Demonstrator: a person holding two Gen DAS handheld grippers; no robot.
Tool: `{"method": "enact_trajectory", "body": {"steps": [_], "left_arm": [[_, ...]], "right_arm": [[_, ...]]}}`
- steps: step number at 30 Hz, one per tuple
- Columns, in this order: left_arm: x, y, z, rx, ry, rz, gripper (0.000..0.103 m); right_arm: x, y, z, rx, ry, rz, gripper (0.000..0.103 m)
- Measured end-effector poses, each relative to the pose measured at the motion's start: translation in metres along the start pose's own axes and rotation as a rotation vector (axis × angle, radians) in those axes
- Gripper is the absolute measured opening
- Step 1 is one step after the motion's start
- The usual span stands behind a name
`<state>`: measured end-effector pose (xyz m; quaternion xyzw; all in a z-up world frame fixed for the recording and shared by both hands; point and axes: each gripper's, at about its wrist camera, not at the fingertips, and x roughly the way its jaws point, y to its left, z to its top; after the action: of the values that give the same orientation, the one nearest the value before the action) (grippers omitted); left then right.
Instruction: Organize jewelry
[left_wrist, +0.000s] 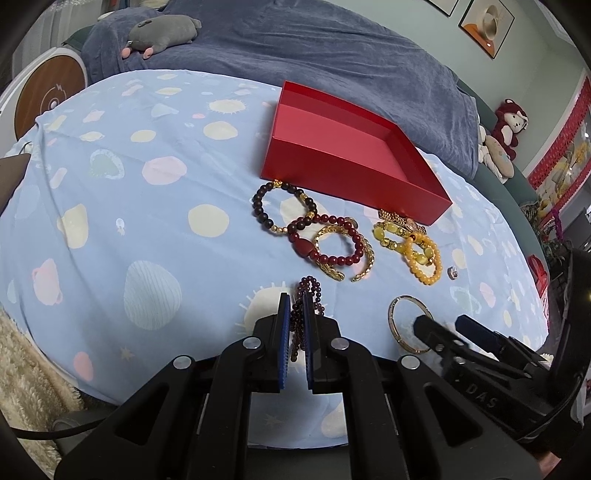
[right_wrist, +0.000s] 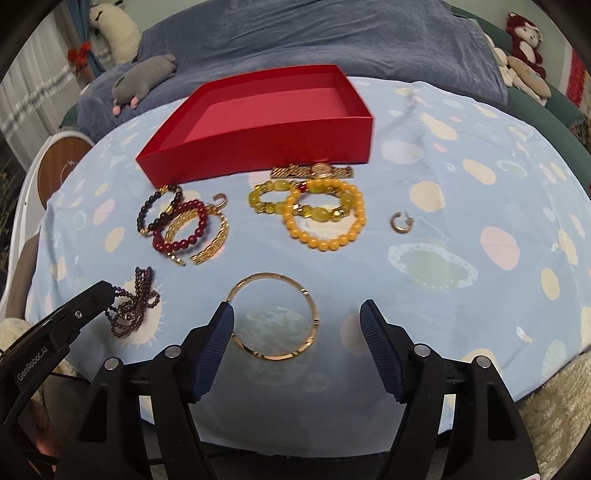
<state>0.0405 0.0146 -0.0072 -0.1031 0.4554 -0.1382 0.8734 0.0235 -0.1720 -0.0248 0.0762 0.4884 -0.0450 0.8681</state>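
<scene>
left claw clenching purple beads, right claw gaping over gold bangle, only right view showing small hoop clearly

Matt red card box; shiny gold metal bangle; glossy yellow beads; smooth printed cloth; ribbed blue pads.

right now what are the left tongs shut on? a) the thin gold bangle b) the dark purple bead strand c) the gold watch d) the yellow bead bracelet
b: the left tongs are shut on the dark purple bead strand, its beads squeezed between the blue pads, while the thin gold bangle lies on the sheet between the open right tongs, and the yellow bead bracelet and gold watch lie untouched near the red box.
</scene>
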Motion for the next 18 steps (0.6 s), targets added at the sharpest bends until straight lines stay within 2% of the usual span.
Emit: {"method": "enact_trajectory", "body": {"steps": [4, 7, 8, 11, 18], "left_arm": [[0.001, 0.001, 0.0, -0.001, 0.001, 0.0, 0.007], [0.002, 0.002, -0.001, -0.005, 0.007, 0.001, 0.007], [0.003, 0.003, -0.001, -0.006, 0.007, 0.0, 0.007], [0.003, 0.003, -0.001, -0.009, 0.01, -0.003, 0.007], [0.001, 0.001, 0.0, -0.003, 0.009, -0.015, 0.007]], "right_arm": [[0.012, 0.013, 0.001, -0.03, 0.044, -0.02, 0.068], [0.014, 0.02, -0.001, -0.059, 0.037, -0.047, 0.069], [0.014, 0.021, -0.002, -0.073, 0.031, -0.052, 0.066], [0.012, 0.021, -0.003, -0.087, 0.025, -0.042, 0.058], [0.003, 0.011, -0.002, -0.048, 0.009, -0.02, 0.058]]}}
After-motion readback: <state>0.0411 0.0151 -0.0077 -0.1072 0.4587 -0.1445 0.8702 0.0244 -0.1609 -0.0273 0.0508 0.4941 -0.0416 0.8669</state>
